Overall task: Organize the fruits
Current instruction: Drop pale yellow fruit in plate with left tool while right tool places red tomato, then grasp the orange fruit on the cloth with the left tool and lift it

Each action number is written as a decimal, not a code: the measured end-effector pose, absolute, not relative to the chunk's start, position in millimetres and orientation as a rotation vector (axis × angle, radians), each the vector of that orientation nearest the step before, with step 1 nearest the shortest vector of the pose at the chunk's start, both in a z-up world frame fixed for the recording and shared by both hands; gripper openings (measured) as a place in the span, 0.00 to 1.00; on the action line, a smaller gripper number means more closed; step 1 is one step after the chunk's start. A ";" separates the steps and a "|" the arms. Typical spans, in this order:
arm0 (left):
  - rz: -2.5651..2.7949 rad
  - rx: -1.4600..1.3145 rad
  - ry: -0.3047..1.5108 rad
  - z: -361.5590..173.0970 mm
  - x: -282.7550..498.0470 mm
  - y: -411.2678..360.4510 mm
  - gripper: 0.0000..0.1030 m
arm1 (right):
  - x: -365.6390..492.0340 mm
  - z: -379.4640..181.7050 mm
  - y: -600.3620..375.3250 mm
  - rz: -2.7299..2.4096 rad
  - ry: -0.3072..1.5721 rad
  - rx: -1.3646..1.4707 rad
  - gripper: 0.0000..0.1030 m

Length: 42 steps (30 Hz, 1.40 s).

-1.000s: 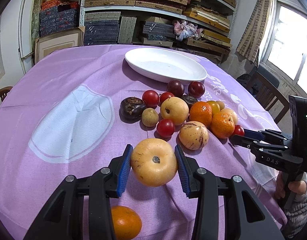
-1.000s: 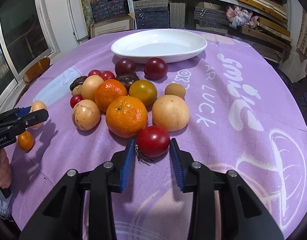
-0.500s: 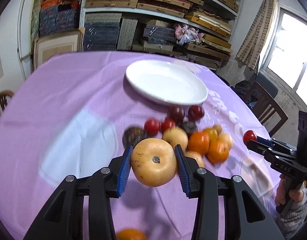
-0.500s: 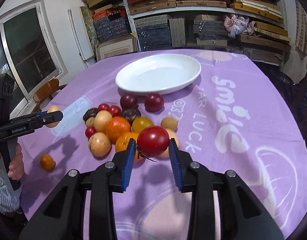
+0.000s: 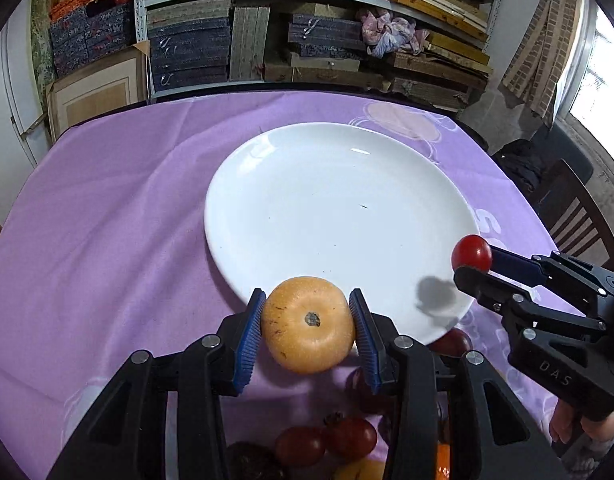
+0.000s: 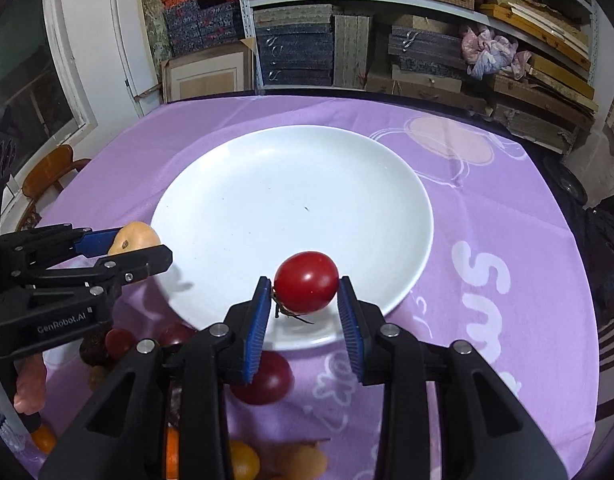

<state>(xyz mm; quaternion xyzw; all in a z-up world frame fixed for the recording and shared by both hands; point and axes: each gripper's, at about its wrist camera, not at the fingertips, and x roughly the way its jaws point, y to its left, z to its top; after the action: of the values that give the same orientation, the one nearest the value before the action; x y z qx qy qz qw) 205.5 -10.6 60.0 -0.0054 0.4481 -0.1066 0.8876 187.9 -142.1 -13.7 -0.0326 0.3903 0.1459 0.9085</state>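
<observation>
My left gripper (image 5: 307, 326) is shut on a round yellow-orange fruit (image 5: 309, 324), held just over the near rim of the white plate (image 5: 331, 208). My right gripper (image 6: 305, 300) is shut on a red tomato (image 6: 306, 282) above the plate's (image 6: 291, 208) near right part. In the left wrist view the right gripper (image 5: 473, 266) and its tomato (image 5: 471, 253) hang over the plate's right edge. From the right wrist camera, the left gripper (image 6: 147, 246) with the yellow fruit (image 6: 134, 238) is at the plate's left edge. The plate holds no fruit.
Below both grippers the remaining fruits lie on the purple tablecloth (image 5: 107, 208): red tomatoes (image 5: 327, 438), a dark red fruit (image 6: 263, 378) and orange ones (image 6: 243, 460), partly hidden by the fingers. Shelves of boxes (image 5: 267, 20) stand behind the table, a wooden chair (image 5: 579, 220) at the right.
Both grippers have lifted their fruits from the pile and carried them forward to the plate. The plate now fills the middle of both views and the pile has slid below.
</observation>
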 end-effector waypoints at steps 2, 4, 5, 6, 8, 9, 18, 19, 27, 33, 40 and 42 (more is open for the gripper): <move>-0.219 -0.022 0.945 54.3 214.7 -11.1 0.42 | 200.0 -18.5 -137.8 0.295 0.819 -0.076 0.33; -0.224 -0.034 0.937 54.0 220.2 -11.9 0.42 | 203.9 -18.5 -138.9 0.285 0.809 -0.072 0.34; -0.227 -0.030 0.932 56.1 221.0 -13.2 0.42 | 203.2 -17.6 -140.6 0.283 0.803 -0.069 0.34; -0.228 -0.027 0.928 58.0 221.4 -14.2 0.43 | 202.1 -16.3 -143.7 0.281 0.796 -0.066 0.34; -0.231 -0.032 0.924 61.1 218.8 -13.7 0.45 | 194.8 -13.3 -149.6 0.275 0.781 -0.065 0.34; -0.234 -0.034 0.920 63.3 215.3 -11.9 0.45 | 188.4 -11.9 -153.3 0.276 0.772 -0.062 0.34; -0.166 -0.053 0.879 79.9 120.8 56.3 0.53 | 80.0 -6.1 -213.7 0.242 0.631 0.047 0.84; -0.156 -0.061 0.876 80.5 104.4 66.2 0.54 | 66.6 -8.1 -223.9 0.247 0.616 0.087 0.88; -0.156 -0.011 0.834 77.6 -28.4 80.4 0.61 | 26.9 -36.7 -277.6 0.250 0.582 0.369 0.93; -0.152 0.140 0.771 58.0 -85.9 46.9 0.61 | 30.5 -37.1 -288.9 0.239 0.575 0.427 0.93; -0.177 0.061 0.817 38.3 -84.5 52.5 0.61 | 29.0 -31.9 -284.7 0.236 0.570 0.391 0.95; -0.192 0.031 0.841 33.1 -80.8 54.2 0.61 | 29.1 -31.8 -283.4 0.236 0.572 0.385 0.96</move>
<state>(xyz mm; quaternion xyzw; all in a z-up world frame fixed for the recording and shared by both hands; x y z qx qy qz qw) -80.8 54.2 33.1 0.0150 0.4075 -0.0928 0.9084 29.1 -283.4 -31.8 0.1880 0.2798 0.1155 0.9344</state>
